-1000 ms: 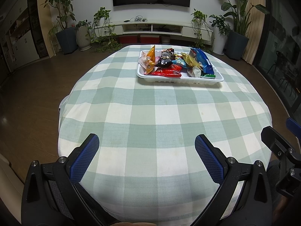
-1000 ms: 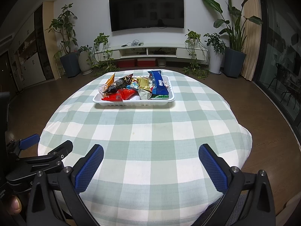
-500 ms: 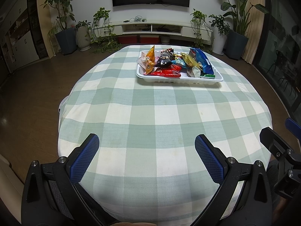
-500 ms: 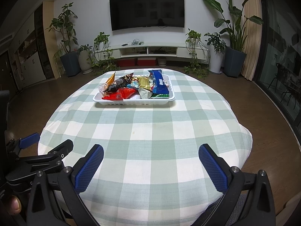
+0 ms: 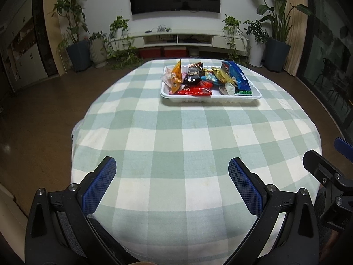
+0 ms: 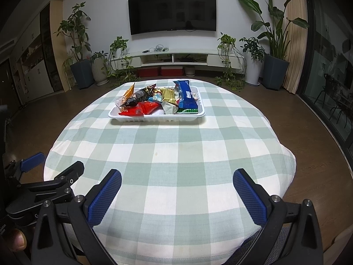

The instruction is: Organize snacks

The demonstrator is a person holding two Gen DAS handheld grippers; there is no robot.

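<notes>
A white tray (image 5: 211, 99) (image 6: 156, 117) piled with several snack packets sits on the far half of a round table. Among them are a blue packet (image 5: 237, 75) (image 6: 186, 95), a red packet (image 5: 194, 91) (image 6: 141, 110), an orange packet (image 5: 177, 76) and a gold one (image 6: 168, 95). My left gripper (image 5: 172, 184) hangs open over the near table edge, nothing between its blue pads. My right gripper (image 6: 176, 193) is open too, likewise over the near edge, far from the tray. Each gripper shows at the side of the other's view.
A green and white checked cloth (image 5: 187, 145) covers the table. Beyond it stand a low TV shelf (image 6: 176, 58), a wall TV (image 6: 172, 11) and potted plants (image 6: 79, 50) on a brown wood floor. A fingertip (image 6: 18, 240) shows at the lower left.
Both views have edged slightly; the tray sits a little differently in frame. Both grippers stay open and empty.
</notes>
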